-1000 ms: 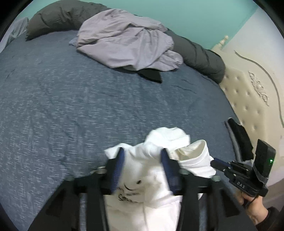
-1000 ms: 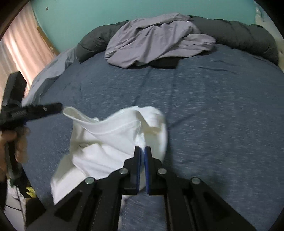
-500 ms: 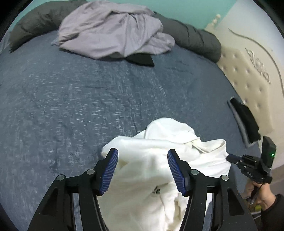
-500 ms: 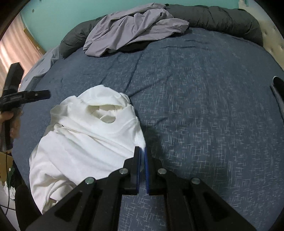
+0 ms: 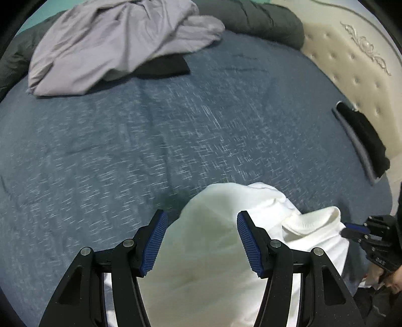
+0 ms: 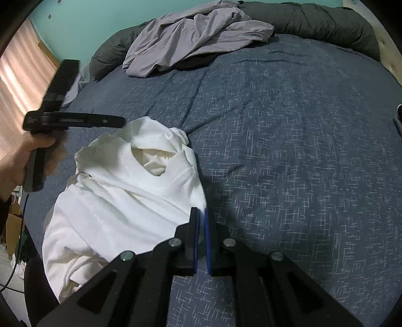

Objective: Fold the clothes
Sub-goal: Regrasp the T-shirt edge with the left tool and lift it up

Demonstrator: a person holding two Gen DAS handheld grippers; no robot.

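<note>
A crumpled white shirt (image 5: 206, 264) lies in a heap on the blue bed cover (image 5: 125, 151). My left gripper (image 5: 201, 239) hangs open just above the shirt, its blue pads apart with white cloth below and between them, not pressed. Seen from the right wrist, the shirt (image 6: 120, 201) shows its neck opening upward, and the left gripper (image 6: 118, 122) hovers over its far end in a person's hand (image 6: 15, 161). My right gripper (image 6: 201, 226) is shut on the shirt's near right edge. That same right gripper (image 5: 356, 230) shows at the shirt's right side.
A lavender garment (image 5: 108, 45) is piled at the far end of the bed over a black item (image 5: 163, 68), with a dark grey duvet (image 5: 251, 17) behind. A cream tufted headboard (image 5: 351, 70) and a black-and-grey item (image 5: 361, 135) lie on the right. A curtain (image 6: 17, 83) hangs left.
The left gripper let go of the bunched white cloth, opened and came down over the shirt. The shirt, lifted a second ago, has sunk onto the bed with the right gripper still on its edge.
</note>
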